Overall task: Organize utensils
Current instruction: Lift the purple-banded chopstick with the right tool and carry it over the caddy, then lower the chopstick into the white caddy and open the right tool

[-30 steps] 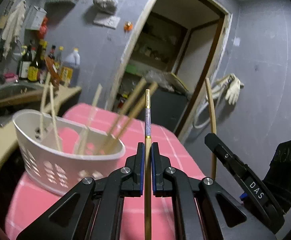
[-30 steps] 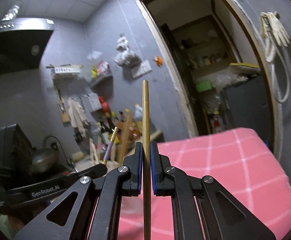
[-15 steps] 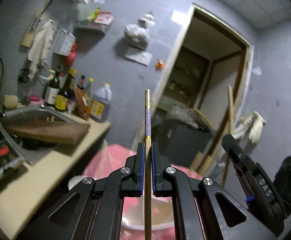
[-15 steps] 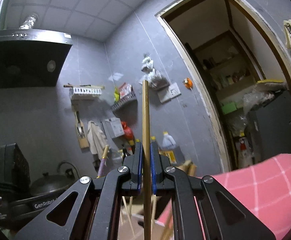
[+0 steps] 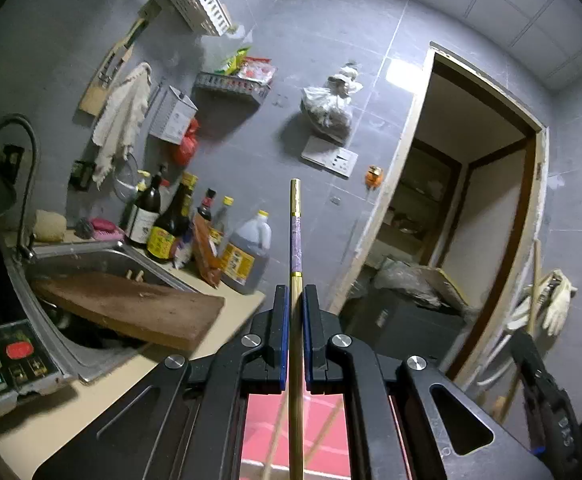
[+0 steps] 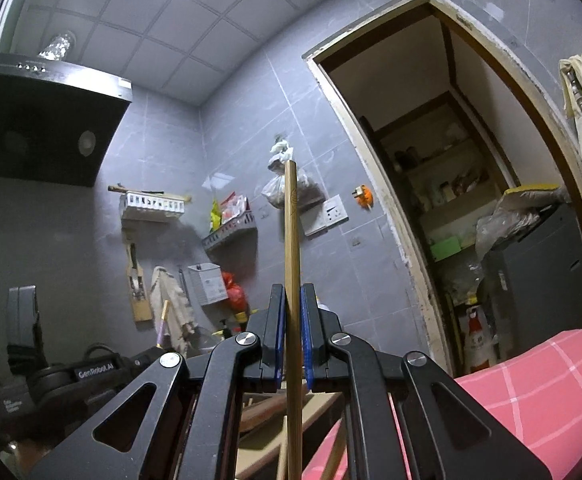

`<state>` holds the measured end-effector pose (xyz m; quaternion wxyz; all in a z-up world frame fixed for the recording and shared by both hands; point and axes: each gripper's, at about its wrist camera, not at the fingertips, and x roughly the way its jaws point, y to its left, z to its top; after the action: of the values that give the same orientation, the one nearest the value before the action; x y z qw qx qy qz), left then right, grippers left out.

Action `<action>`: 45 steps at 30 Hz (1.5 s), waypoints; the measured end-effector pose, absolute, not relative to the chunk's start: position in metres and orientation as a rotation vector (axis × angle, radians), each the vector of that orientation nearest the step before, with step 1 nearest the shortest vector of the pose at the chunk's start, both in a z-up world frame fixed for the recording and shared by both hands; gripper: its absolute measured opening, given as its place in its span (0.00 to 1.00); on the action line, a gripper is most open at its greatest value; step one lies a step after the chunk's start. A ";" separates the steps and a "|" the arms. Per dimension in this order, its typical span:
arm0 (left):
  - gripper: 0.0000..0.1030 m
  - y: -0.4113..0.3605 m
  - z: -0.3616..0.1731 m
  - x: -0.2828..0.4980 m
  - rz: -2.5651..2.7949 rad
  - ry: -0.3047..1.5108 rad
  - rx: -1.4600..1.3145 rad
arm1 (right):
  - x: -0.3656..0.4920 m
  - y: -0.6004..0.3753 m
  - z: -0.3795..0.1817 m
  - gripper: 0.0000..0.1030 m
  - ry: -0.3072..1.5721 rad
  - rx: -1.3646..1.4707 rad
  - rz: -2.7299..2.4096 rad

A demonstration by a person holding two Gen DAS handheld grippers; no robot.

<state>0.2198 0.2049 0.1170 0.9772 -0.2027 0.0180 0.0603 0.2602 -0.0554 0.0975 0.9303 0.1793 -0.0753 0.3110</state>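
My left gripper is shut on a gold chopstick with a purple band, which stands upright between the blue pads and points at the grey wall. My right gripper is shut on a plain wooden chopstick, also upright. In the right wrist view the left gripper's body shows low on the left with its gold and purple chopstick sticking up. The right gripper's body shows at the lower right edge of the left wrist view. More chopsticks lie below the jaws over the pink cloth; the basket is hidden.
A sink with a wooden cutting board across it sits on the left, with sauce bottles and an oil jug behind. A white wall rack hangs high. The pink checked table and an open doorway lie to the right.
Both grippers rose and tilted up with their chopsticks still gripped. The left view swung left from the white basket and pink table to the sink and bottles; the right view now shows more ceiling.
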 end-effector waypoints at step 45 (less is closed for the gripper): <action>0.06 0.156 0.048 0.216 0.136 0.049 -0.308 | 0.254 -0.035 0.062 0.06 -0.133 0.287 0.599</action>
<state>0.2157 0.1562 0.0482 0.9855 -0.1535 0.0242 0.0676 0.2544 -0.0347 0.0616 0.9432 0.1405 -0.0651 0.2939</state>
